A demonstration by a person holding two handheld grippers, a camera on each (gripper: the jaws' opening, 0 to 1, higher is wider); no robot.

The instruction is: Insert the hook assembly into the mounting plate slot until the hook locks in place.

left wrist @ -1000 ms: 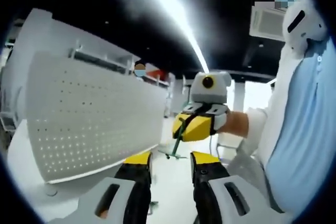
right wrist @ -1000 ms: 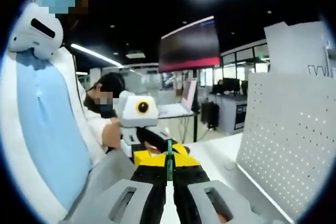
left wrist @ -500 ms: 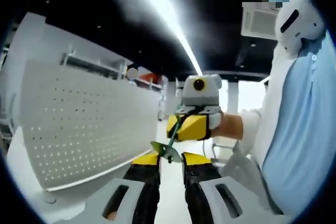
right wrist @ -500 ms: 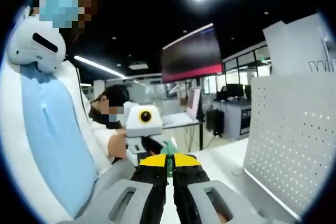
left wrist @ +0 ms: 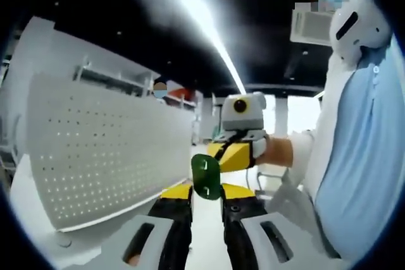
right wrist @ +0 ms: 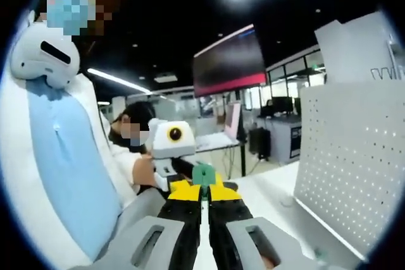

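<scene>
Right hand-held gripper (right wrist: 204,193): clamped on green hook (right wrist: 204,174).
Left hand-held gripper (left wrist: 205,191): cannot tell.
Risk: hook tilting, missing pegboard (left wrist: 107,150) slot.

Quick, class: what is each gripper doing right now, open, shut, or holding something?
Left gripper: jaws slightly apart around the green hook; grip cannot be told.
Right gripper: shut on the green hook.

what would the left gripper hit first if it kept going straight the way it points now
Probably the green hook, held just past the left gripper tips by the right gripper. The white pegboard stands off to the side. Depth is hard to judge.
</scene>
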